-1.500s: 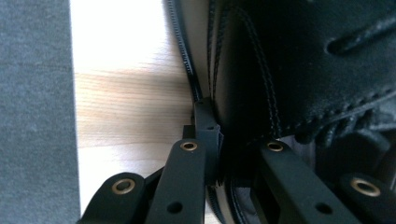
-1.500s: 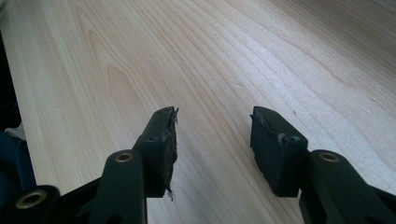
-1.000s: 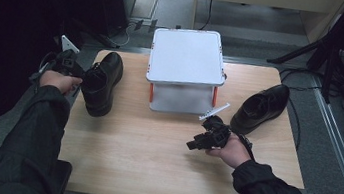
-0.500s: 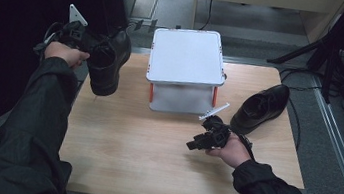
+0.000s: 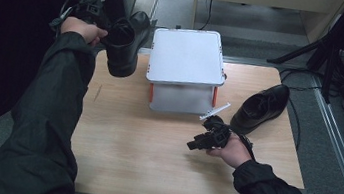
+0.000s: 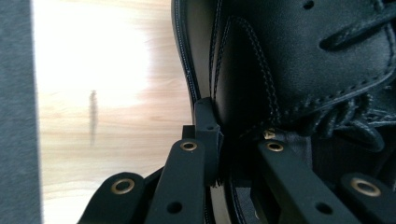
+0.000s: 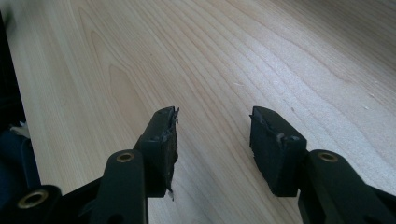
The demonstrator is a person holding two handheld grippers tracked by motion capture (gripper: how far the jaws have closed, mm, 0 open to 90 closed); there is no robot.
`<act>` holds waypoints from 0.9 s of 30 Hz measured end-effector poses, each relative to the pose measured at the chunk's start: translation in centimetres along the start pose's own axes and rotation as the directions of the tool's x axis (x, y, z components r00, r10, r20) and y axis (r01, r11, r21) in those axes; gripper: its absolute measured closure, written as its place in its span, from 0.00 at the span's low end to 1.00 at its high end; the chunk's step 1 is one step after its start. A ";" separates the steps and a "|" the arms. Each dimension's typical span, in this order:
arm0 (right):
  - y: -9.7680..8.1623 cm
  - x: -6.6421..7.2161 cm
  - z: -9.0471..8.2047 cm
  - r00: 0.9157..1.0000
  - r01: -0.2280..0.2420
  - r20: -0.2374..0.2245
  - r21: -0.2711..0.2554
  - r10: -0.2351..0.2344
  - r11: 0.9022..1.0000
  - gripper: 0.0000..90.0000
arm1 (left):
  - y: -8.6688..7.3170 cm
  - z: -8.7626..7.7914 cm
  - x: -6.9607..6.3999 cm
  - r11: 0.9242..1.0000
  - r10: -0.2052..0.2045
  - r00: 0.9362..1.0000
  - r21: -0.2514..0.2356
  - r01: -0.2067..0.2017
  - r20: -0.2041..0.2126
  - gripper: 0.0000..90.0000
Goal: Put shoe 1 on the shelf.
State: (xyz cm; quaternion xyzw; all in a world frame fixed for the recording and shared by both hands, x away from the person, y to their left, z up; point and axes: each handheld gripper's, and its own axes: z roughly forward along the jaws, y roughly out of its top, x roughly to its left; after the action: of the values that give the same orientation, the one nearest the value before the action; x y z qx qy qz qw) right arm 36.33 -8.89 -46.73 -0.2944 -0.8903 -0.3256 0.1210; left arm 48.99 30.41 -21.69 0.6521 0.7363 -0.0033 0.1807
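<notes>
Left tool [image 5: 100, 23] raised above table [image 5: 151, 165], clamped on black shoe [image 5: 121, 50], right tool [image 5: 194, 144] low, jaws apart, empty.

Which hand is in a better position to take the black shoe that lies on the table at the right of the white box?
Right. The right gripper rests open on the table, near that shoe. The left gripper is shut on the other shoe, at the far side of the box.

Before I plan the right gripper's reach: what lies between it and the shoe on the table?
Nothing: in the high view, bare table separates the right gripper from the shoe.
</notes>
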 end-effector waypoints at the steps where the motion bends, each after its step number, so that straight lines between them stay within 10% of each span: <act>1: 0.0 0.0 0.0 1.000 0.002 -0.001 -0.001 -0.002 1.000 0.58 | 0.3 0.1 -1.0 1.000 0.008 1.000 0.002 -0.008 0.007 0.95; 27: -0.7 -0.2 -0.7 1.000 -0.017 0.001 -0.013 0.017 1.000 0.58 | 2.6 5.4 -8.7 0.997 0.059 0.998 0.040 -0.059 0.015 0.93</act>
State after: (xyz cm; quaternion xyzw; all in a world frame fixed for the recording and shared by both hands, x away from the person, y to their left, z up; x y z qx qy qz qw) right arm 36.09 -9.84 -46.68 -0.3030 -0.8857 -0.3301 0.1216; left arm 53.67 21.12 -23.76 0.6770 0.7152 -0.0173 0.1726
